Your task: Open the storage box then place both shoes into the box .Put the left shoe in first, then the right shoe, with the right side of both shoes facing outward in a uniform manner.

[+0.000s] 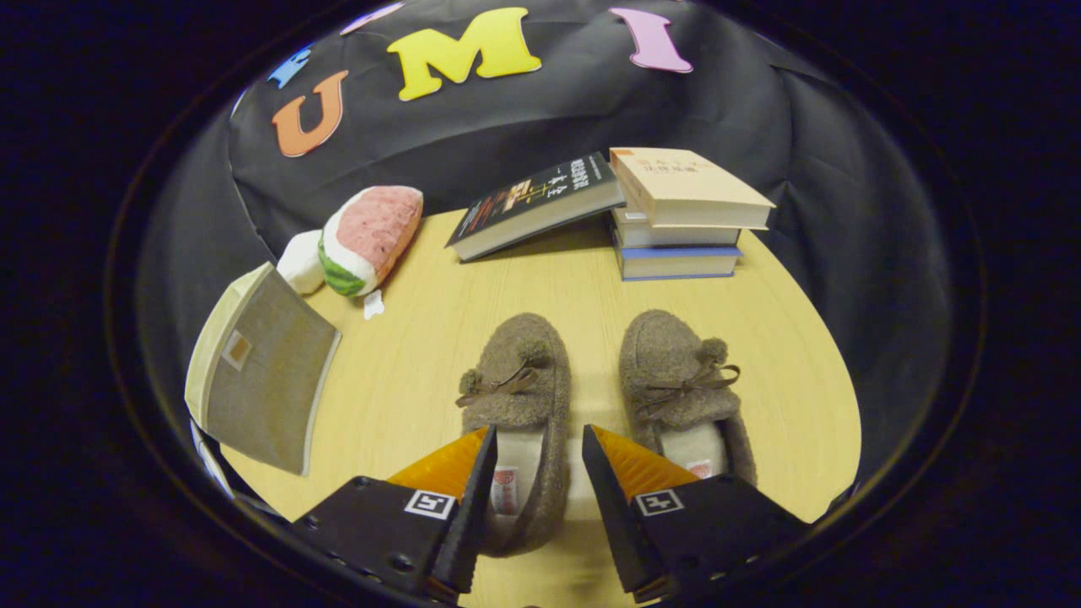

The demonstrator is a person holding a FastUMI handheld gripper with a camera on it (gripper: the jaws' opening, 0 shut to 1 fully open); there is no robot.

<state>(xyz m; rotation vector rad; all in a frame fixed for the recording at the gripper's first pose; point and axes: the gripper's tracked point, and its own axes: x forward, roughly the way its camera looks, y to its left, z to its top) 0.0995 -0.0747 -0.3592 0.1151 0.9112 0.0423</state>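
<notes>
Gripper sits low over the wooden table, jaws spread fairly wide, holding nothing. The heel-side wall of the left shoe lies in the gap between the fingers; whether either finger touches it, I can't tell.

Both shoes are brown fuzzy slippers with a bow and pompom, toes pointing away from the gripper, side by side with a strip of bare table between them. The right shoe is just ahead of the right finger, its heel partly covered by that finger. Pale lining shows in both openings.

The storage box is off to the left of the fingers, near the table edge: a beige fabric box seen at an angle, its grey panel facing up toward the camera with a small tag on it. Can't tell from here whether it's open or closed. It is well apart from the shoes, with clear table between.

Clutter beyond the shoes:
- watermelon-slice plush with a white plush piece beside it, just behind the box
- stack of books at the back right
- dark-covered book leaning against that stack
</notes>
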